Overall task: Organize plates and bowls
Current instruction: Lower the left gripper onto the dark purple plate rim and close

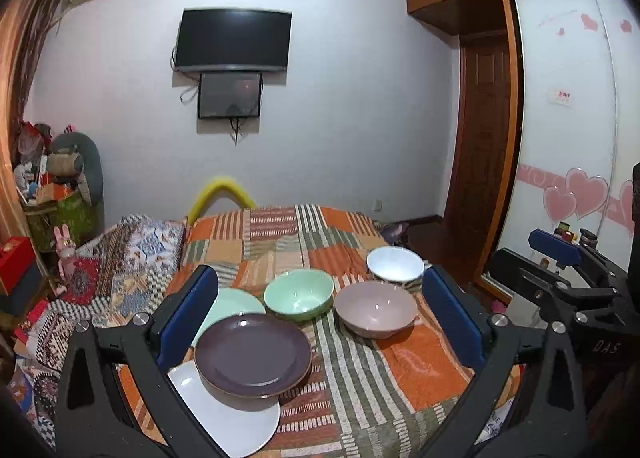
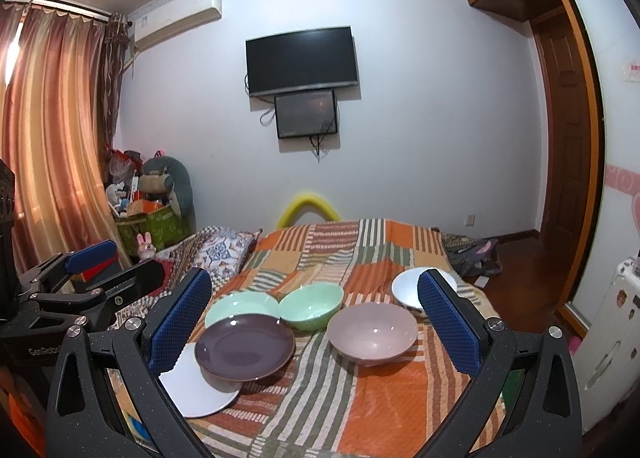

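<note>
On the striped orange bedspread (image 1: pixel 408 362) lie three plates: a dark purple plate (image 1: pixel 253 359) (image 2: pixel 245 346) resting partly on a white plate (image 1: pixel 236 418) (image 2: pixel 196 390) and a pale green plate (image 1: pixel 232 306) (image 2: pixel 240 304). To their right stand a green bowl (image 1: pixel 299 294) (image 2: pixel 311 304), a pink bowl (image 1: pixel 375 308) (image 2: pixel 372 332) and a white bowl (image 1: pixel 395 264) (image 2: pixel 408 286). My left gripper (image 1: pixel 320 322) is open and empty, held before the dishes. My right gripper (image 2: pixel 316 326) is open and empty too. Each gripper also shows in the other's view (image 1: pixel 568 258) (image 2: pixel 80 274).
The bed's far edge meets a white wall with a TV (image 1: pixel 234 40). A patterned cover (image 1: pixel 136 250) and a cluttered box with toys (image 1: pixel 60 194) are on the left. A wooden door (image 1: pixel 484 130) and wardrobe (image 1: pixel 568 118) are on the right.
</note>
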